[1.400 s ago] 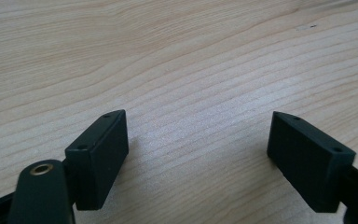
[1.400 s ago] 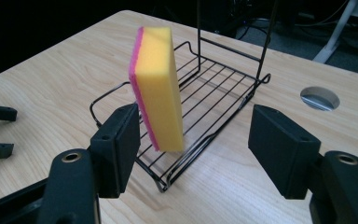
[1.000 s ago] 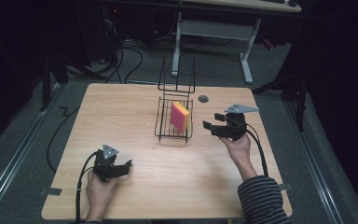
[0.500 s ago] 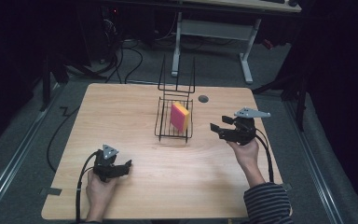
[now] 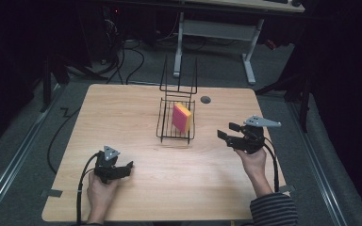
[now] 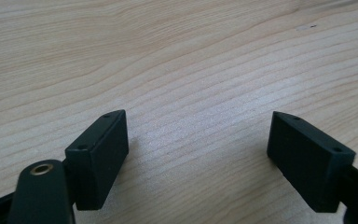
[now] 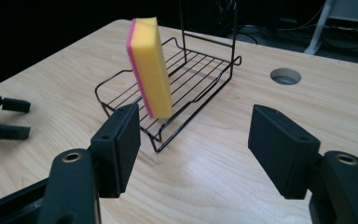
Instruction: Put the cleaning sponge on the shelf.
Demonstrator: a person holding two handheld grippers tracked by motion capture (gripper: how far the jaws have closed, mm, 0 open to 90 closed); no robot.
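The yellow-and-pink sponge (image 5: 182, 117) stands on edge in the wire rack (image 5: 167, 132) at the frame's centre, propped by its side. The right claw (image 5: 229, 131) gapes wide toward it, empty; the left claw (image 5: 124, 168), lower left, rests wide on the desk (image 5: 122, 113).

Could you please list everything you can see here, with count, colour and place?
Table: one, light wood, under everything.
Rack: one, black wire, upper middle of the table.
Sponge: one, yellow with a pink face, standing on edge in the rack.
Hole: one, round, grey, in the table just right of the rack.
Desk: one, pale legs, on the floor behind the table.
Left gripper: one, black, near left of the table, jaws open.
Right gripper: one, black, right of the rack, jaws open.
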